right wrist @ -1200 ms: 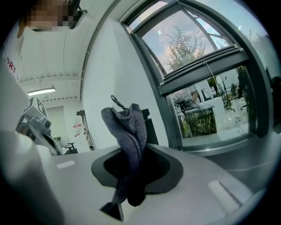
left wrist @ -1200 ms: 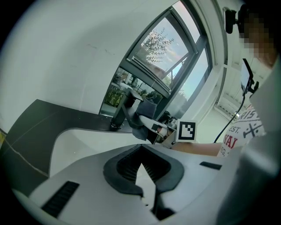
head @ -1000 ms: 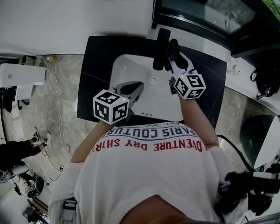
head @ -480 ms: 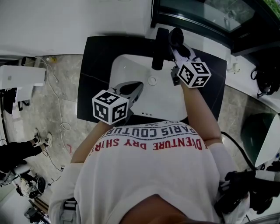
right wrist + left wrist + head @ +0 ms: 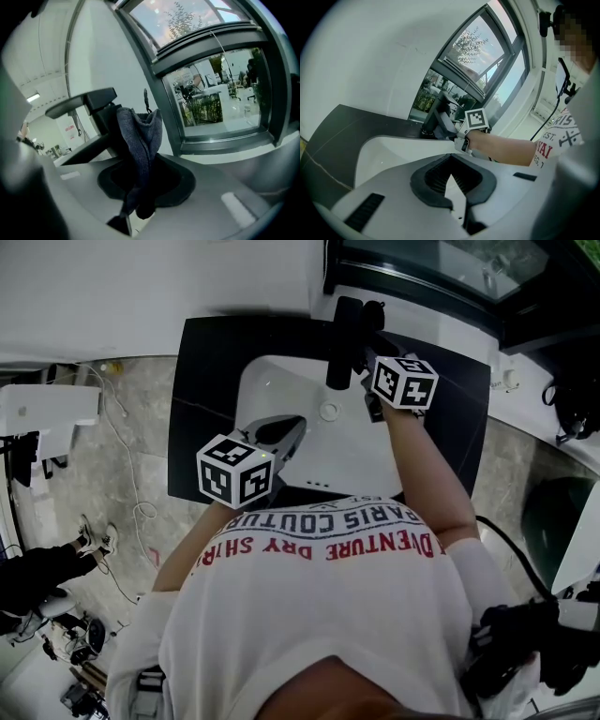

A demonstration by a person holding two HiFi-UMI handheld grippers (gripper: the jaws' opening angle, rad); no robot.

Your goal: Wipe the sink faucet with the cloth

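Over the sink [image 5: 272, 390], my right gripper [image 5: 142, 165] clamps the cloth [image 5: 139, 133] at the faucet [image 5: 341, 343] to wipe; left gripper [image 5: 450, 174] waits closed, empty.

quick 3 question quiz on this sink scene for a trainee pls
1. Which gripper holds the cloth?
A. left
B. right
C. neither

2. True or false: the left gripper is touching the faucet.

3. Fill in the blank: the left gripper, with nothing between its jaws, hangs over the white ____.

Key
1. B. The right gripper is shut on the cloth, up by the faucet.
2. False. It is well clear of the faucet.
3. sink
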